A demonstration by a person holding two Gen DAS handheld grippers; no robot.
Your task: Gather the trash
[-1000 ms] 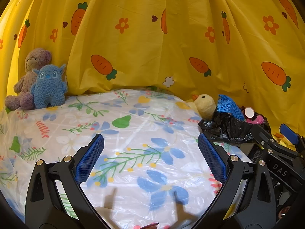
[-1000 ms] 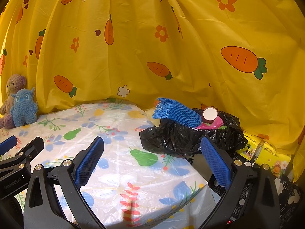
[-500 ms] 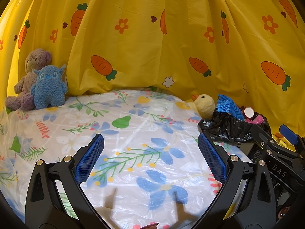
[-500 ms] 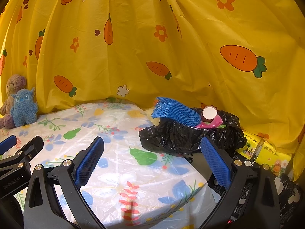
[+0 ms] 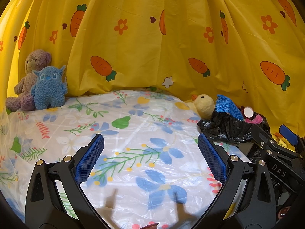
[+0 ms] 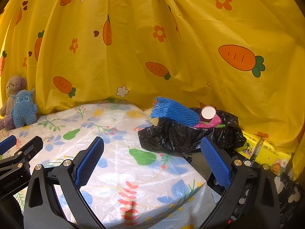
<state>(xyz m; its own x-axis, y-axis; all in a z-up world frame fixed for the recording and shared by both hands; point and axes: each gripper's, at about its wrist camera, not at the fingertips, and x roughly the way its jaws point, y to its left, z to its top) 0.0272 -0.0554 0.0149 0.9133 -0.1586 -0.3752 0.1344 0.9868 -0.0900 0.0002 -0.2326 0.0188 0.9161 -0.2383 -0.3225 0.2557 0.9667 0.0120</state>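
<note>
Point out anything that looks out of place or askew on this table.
The blue foam net sticks out slantwise over the black trash bag's rim, not tucked in. A yellow duck toy sits right against the bag. Otherwise nothing stands out.

The left gripper (image 5: 151, 159) and the right gripper (image 6: 152, 161) both hang side by side, each with its blue-padded fingers (image 5: 91, 158) spread wide apart, holding nothing, pointing forward at about the same height.

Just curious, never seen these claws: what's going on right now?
Left gripper and right gripper open, empty. Black trash bag full, blue foam net on top. Nothing blocking.
</note>
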